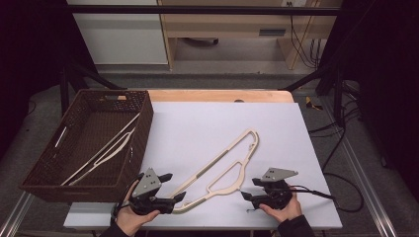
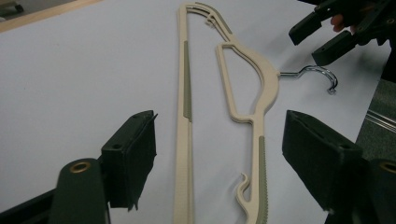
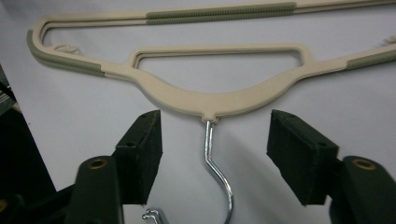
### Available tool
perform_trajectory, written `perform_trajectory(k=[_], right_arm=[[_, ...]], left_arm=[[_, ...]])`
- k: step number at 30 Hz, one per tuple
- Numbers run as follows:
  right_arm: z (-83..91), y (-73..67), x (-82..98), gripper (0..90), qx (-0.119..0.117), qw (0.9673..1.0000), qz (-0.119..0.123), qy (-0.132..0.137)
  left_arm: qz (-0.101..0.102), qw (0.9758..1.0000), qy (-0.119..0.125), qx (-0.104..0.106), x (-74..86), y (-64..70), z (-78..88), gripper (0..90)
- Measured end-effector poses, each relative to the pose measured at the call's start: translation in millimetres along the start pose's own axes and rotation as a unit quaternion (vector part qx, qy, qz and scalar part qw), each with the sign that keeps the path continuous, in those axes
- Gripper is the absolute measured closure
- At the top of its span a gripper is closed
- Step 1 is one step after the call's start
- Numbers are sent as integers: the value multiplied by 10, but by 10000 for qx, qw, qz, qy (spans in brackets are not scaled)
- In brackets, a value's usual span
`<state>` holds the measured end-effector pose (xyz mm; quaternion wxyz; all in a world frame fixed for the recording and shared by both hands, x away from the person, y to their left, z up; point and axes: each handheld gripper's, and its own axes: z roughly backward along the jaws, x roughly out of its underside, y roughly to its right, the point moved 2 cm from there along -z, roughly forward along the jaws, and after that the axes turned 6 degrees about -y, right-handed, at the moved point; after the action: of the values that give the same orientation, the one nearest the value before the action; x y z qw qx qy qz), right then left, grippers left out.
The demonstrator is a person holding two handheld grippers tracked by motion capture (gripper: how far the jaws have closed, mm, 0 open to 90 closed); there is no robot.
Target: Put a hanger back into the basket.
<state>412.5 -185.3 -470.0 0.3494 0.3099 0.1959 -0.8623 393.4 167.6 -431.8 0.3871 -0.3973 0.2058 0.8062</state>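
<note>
- Hanger: flat on the white desk, front centre, between the two tools.
- Long axis: diagonal, far end up and to the right, near end down at the front left.
- Metal hook: points out of the hanger's middle toward the right tool, bare on the desk.
- Right tool: aimed square at the hook neck in the right gripper view; shank lies in the gap between the pads, no contact either side. Jaws apart, clamped on nothing.
- Left tool: at the hanger's near end; in the left gripper view both bars of the hanger run straight through the gap, notched tip nearest. Jaws apart, pads clear of the plastic.
- Nearer hand: each on its own end; right nearest the hook, left nearest the lower tip.
- Right hand: low at the front edge, tool roughly level, pointing left toward the hook.
- Left hand: low at the front left, tool level, pointing right along the hanger's end.
- Basket: left of the desk, just beside the left tool, with more hangers lying in it along its length.
- Judgement: lift into the basket likely next; needs both pads closed first, then a swing left with the long axis turned to match the basket's length.
- Risk: thin shank may slip or pivot in a one-sided pinch.
</note>
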Motion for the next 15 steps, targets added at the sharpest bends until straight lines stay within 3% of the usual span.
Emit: perform_trajectory(k=[5,15], right_arm=[[-125,-24,20,568,-79,9996,-5,-267],[-235,-29,34,784,-66,9983,4,-577]], left_arm=[[-15,10000,41,-19,9,0,17,194],[-49,10000,19,-3,20,1,5,141]])
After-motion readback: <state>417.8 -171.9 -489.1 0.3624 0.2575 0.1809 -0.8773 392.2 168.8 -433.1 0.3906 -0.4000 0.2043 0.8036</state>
